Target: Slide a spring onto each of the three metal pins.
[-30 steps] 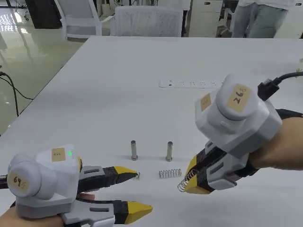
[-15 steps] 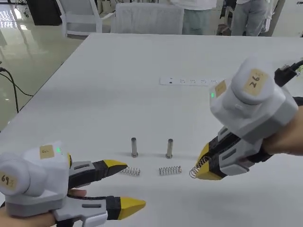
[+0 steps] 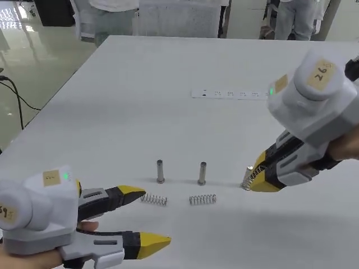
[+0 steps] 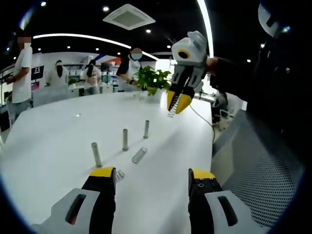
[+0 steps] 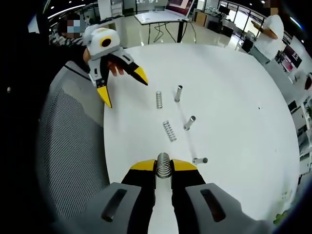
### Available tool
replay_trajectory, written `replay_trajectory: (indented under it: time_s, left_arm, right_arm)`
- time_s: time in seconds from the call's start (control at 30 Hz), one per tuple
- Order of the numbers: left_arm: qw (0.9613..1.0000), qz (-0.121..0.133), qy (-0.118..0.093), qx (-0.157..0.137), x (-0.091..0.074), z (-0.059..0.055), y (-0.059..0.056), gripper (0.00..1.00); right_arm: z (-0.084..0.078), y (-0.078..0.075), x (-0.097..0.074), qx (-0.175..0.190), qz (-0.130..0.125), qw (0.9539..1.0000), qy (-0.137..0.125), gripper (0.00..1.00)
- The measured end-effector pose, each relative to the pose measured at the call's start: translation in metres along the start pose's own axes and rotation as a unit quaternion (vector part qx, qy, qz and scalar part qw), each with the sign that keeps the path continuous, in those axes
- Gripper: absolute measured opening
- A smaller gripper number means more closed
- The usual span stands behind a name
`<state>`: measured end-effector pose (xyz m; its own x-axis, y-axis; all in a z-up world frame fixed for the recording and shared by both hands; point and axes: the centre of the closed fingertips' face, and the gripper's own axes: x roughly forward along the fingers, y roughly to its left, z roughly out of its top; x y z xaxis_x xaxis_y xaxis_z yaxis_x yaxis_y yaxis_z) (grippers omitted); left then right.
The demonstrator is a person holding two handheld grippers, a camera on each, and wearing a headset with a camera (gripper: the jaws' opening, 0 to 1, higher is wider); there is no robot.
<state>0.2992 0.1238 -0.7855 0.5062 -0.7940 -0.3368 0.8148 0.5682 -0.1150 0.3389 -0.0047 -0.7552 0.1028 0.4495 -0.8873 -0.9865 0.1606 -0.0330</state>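
Observation:
Three short metal pins stand in a row on the white table: left pin (image 3: 160, 171), middle pin (image 3: 202, 173), right pin (image 3: 249, 170). Two loose springs lie in front of them, one (image 3: 153, 199) by the left pin and one (image 3: 202, 199) by the middle pin. My right gripper (image 3: 251, 180) is shut on a third spring (image 5: 164, 165), held right beside the right pin (image 5: 200, 160). My left gripper (image 3: 145, 217) stands open at the near left, its upper tip just short of the left spring (image 4: 119, 174), with nothing between its fingers.
A white power strip (image 3: 233, 94) lies further back on the table (image 3: 112, 112). Chairs and standing people are beyond the far edge. A potted plant (image 4: 152, 80) stands at one end of the table.
My right gripper has carried its spring right and away, up to the right pin. A spring that was at my left gripper's tip now lies free on the table; that gripper has drawn back.

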Motion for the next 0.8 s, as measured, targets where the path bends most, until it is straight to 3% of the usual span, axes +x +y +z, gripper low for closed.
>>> replay_trajectory:
  time_s: [0.4, 0.8]
  left_arm:
    - [1.0000, 0.005, 0.001, 0.000, -0.002, -0.001, 0.002, 0.56]
    - [1.0000, 0.009, 0.002, -0.001, -0.002, -0.002, 0.003, 0.56]
  right_arm:
    - [-0.012, -0.034, -0.004, 0.005, -0.021, 0.9994, 0.028, 0.08]
    - [-0.021, -0.063, 0.010, 0.014, -0.022, 0.9981, 0.056, 0.08]
